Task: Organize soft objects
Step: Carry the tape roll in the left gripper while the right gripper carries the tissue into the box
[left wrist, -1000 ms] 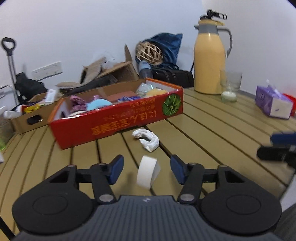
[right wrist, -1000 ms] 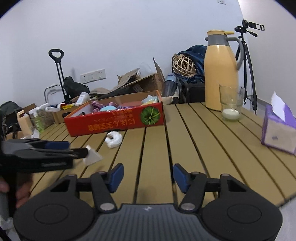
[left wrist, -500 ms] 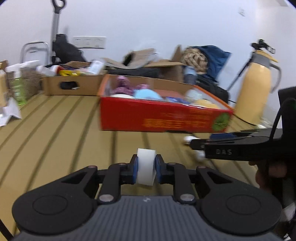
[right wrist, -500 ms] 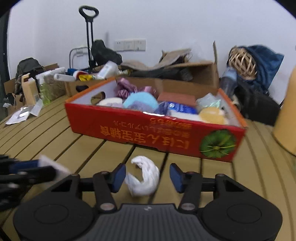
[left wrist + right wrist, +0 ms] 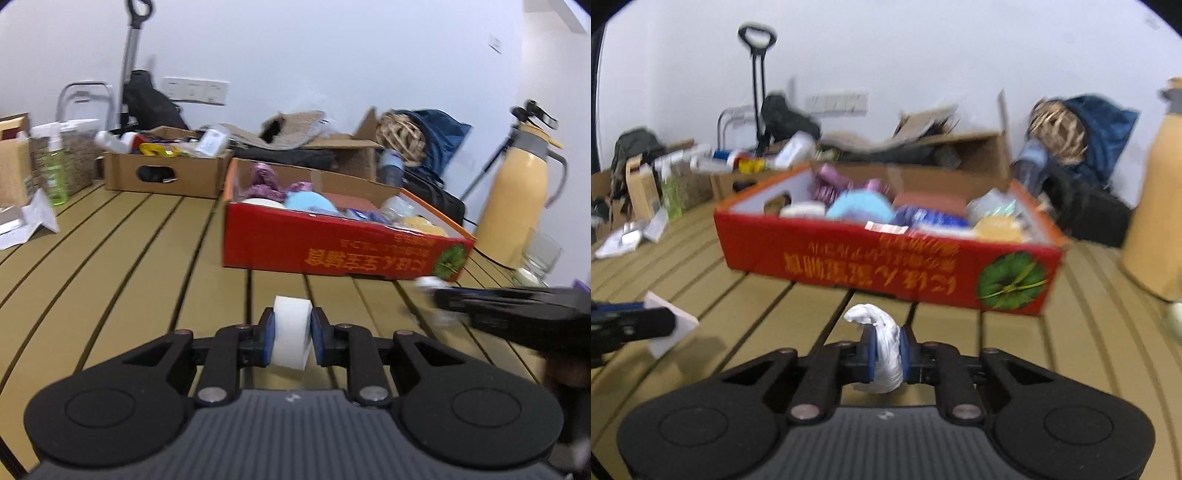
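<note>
Gripping a white sponge block (image 5: pixel 291 331) between its blue pads, the left gripper (image 5: pixel 291 334) has its jaws closed on the block's two flat sides, holding it above the slatted wooden table (image 5: pixel 122 266). The right gripper (image 5: pixel 887 350) likewise has its jaws pressed onto a crumpled white cloth (image 5: pixel 884 350), whose twisted end sticks up and forward past the fingertips. Ahead of both sits a red cardboard box (image 5: pixel 886 262) with yellow lettering and a green round print on its front wall; inside it lie soft things, among them a light blue pad (image 5: pixel 858 208), a purple bundle (image 5: pixel 264 182) and a yellow sponge (image 5: pixel 997 225). In the right wrist view the left gripper enters from the left edge with the white block at its tip. Behind the red box stands a brown cardboard box (image 5: pixel 162 173) of bottles, and a tall yellow jug (image 5: pixel 517 206) stands to the right beside a glass (image 5: pixel 537 258).
</note>
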Available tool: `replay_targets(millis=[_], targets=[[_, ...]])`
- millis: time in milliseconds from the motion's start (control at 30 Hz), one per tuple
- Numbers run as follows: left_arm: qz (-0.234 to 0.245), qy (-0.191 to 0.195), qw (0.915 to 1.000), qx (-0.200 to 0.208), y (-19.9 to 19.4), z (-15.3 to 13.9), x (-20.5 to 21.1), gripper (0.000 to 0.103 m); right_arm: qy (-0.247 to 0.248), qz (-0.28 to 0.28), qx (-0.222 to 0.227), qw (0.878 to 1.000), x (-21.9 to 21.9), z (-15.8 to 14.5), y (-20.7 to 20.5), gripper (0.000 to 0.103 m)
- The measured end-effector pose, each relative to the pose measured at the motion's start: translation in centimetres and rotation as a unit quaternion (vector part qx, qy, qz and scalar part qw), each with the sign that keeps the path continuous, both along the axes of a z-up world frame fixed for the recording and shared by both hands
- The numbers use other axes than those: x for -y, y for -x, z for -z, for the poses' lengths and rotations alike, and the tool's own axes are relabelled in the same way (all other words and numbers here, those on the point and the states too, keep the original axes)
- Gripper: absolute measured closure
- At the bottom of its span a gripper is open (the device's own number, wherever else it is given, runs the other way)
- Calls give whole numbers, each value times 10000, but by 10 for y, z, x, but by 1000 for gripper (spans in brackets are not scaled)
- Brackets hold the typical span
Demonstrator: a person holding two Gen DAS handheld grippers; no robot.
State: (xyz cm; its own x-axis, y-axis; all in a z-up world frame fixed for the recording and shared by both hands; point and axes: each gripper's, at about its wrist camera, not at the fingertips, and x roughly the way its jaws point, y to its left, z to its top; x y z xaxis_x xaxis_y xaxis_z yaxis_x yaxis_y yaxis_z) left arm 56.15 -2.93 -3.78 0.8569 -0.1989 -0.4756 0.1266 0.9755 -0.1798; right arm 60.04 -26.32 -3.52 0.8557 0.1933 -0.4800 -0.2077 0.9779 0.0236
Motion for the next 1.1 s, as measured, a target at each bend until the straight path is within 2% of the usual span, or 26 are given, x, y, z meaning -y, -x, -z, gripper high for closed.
replay_targets(millis=[100,167,233,333,367,467,767,933,1100], targets=[[-475,-138,9988,44,13,5,-4,83,-256,190,227,9992,13,-8,46,90],[-591,-168,9980,130,34,3,-8,83,-375,335,289,9983,23,-8,85,90],[-589,-118,9981,121,65,3,-10,83,-515,442,258,9974,33,-6,120,90],[-532,302,9971,-460,105,7,-14,83,-780,534,158,9954,47,-4,168,90],[-456,315,9972,-509,117,7,-11,83,-826,529,144,9951,50,-4,182,90],[-233,-48,9992,-324,151,-2,7,83,-888,479,221,9947,54,-7,210,90],[-28,-101,9996,279,195,-37,23,84,-1080,445,637,9911,63,-25,255,90],[10,-112,9993,356,201,-42,25,84,-1106,441,650,9908,63,-26,259,90],[75,-163,9988,457,190,-44,28,84,-1114,401,608,9911,64,-26,244,90]])
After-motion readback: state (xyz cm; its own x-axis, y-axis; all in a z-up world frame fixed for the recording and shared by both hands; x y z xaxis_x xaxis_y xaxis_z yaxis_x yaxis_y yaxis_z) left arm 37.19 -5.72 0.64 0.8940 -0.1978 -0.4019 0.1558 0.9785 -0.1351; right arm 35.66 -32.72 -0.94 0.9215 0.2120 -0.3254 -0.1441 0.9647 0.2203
